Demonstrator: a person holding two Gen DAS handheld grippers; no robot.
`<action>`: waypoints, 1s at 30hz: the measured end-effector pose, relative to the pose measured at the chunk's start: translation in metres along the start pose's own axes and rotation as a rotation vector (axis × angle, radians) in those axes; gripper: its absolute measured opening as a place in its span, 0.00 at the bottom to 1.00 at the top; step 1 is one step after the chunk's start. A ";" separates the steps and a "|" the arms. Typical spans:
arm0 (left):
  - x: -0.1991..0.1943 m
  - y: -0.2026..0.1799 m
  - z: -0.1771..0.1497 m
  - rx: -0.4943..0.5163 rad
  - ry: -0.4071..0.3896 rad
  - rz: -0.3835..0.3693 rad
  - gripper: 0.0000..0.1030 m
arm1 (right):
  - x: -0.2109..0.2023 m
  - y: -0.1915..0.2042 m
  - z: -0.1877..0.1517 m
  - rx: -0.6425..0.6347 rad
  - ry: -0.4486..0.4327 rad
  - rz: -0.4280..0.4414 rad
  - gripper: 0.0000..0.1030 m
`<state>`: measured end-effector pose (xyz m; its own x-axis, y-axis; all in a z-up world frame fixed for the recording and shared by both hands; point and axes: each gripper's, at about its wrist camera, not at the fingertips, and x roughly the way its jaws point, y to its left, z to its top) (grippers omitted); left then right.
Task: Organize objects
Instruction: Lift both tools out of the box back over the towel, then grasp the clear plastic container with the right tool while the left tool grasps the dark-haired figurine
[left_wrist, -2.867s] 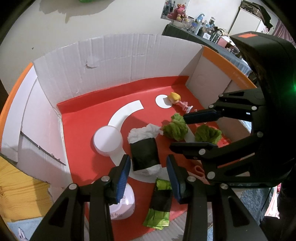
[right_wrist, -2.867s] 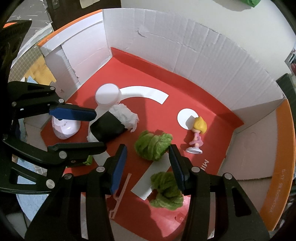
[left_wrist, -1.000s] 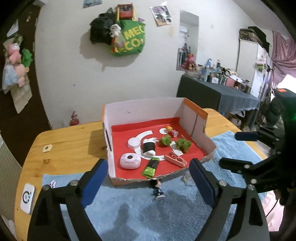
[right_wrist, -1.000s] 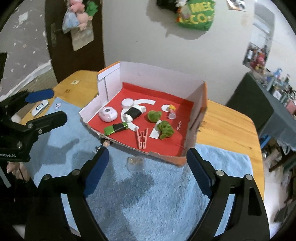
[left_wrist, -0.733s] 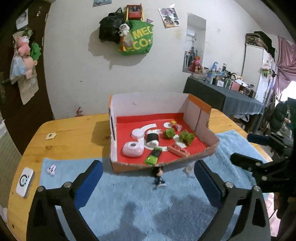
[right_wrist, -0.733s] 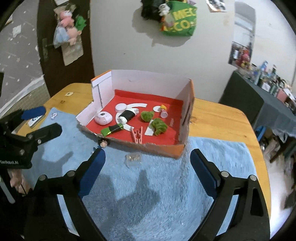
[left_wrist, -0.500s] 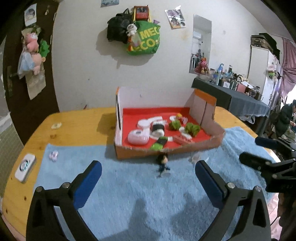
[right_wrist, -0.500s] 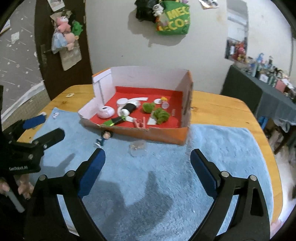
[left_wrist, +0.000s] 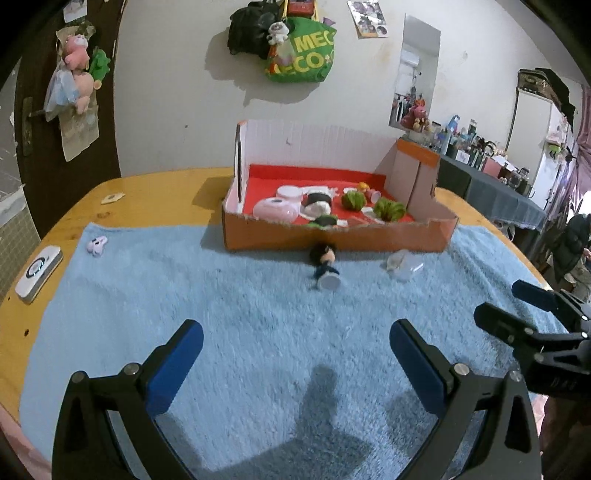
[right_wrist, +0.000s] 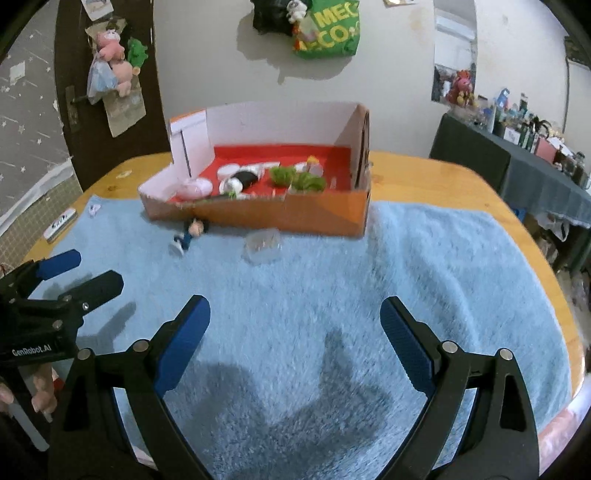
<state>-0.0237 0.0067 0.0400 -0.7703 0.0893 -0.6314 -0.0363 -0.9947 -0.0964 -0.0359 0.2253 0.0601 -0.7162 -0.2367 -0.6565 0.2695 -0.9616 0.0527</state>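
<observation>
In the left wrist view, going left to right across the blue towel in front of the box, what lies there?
Small pale clip → dark-haired figurine → clear plastic container → right gripper, open.

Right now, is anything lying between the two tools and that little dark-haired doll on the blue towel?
Nothing visible does. Only bare blue towel lies between the left tool, the right tool and the doll. The clear plastic cup lies off to the doll's side, not in the way.
</observation>
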 end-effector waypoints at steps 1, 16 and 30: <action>0.001 0.000 -0.002 -0.001 0.006 0.000 1.00 | 0.002 0.001 -0.003 -0.002 0.008 -0.004 0.92; 0.012 -0.002 -0.004 0.013 0.052 -0.012 1.00 | 0.015 0.005 -0.010 -0.023 0.055 0.000 0.92; 0.050 -0.008 0.030 0.096 0.135 -0.064 0.95 | 0.052 0.007 0.020 -0.108 0.121 -0.008 0.92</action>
<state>-0.0809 0.0178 0.0330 -0.6720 0.1520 -0.7248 -0.1480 -0.9865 -0.0697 -0.0837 0.2035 0.0413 -0.6372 -0.2045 -0.7431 0.3368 -0.9411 -0.0298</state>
